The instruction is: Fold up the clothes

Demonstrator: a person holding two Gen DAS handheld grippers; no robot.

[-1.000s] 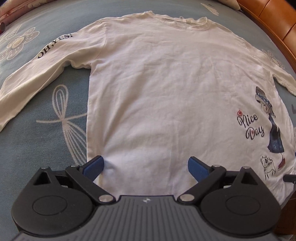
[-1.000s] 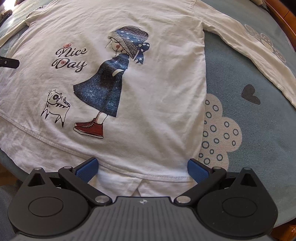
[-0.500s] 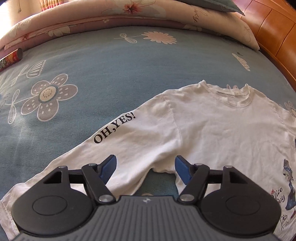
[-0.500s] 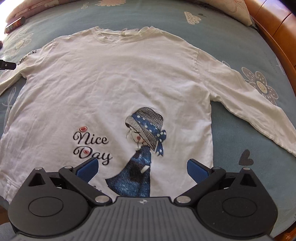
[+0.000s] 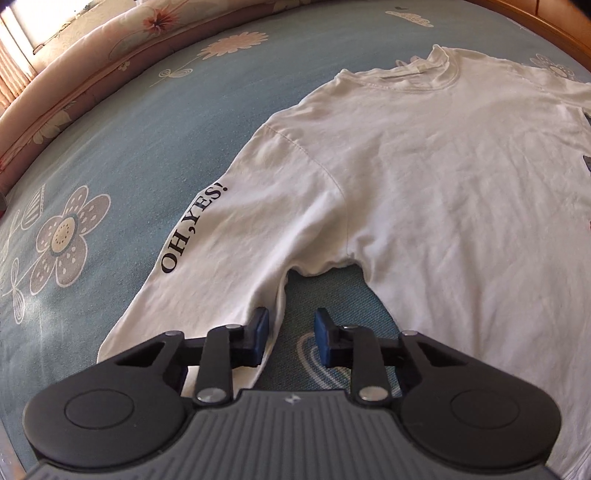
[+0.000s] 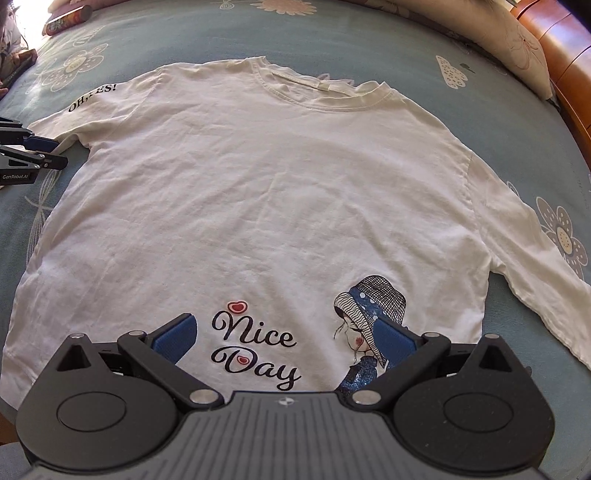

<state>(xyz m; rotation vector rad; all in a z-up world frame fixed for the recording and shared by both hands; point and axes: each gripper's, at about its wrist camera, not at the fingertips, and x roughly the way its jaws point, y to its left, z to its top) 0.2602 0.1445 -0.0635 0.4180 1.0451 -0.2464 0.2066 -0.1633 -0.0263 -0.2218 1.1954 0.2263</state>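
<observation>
A: Left wrist view: white long-sleeved shirt [image 5: 424, 206] lies flat, front up, on the blue flowered bedspread [image 5: 122, 147]. The sleeve with "OH,YES!" [image 5: 192, 230] print runs down toward the left gripper [image 5: 290, 332].

B: Jaws?

A: Narrow gap and closing. The sleeve's inner edge sits between the blue pads [image 5: 260, 328], just below the armpit. Pads not pressing cloth yet, as far as I can tell; bare bedspread shows in most of the gap.

B: Right wrist view?

A: Whole shirt spread out, collar [image 6: 321, 88] far, hem near. Right gripper [image 6: 284, 343] is over the lower front, jaws wide apart, the "Nice Day" lettering [image 6: 255, 347] between them. The girl print [image 6: 365, 317] is partly behind one finger. Nothing held.

B: Other gripper visible there?

A: Yes, at the left edge, fingers at that sleeve beside the armpit. The other sleeve [image 6: 524, 240] stretches out to the right, flat.

B: Background?

A: Pillow [image 6: 498, 33] at the far right, wooden headboard [image 6: 565, 55] behind it, a dark cylinder [image 6: 68, 20] at the far left, too small to identify.
</observation>
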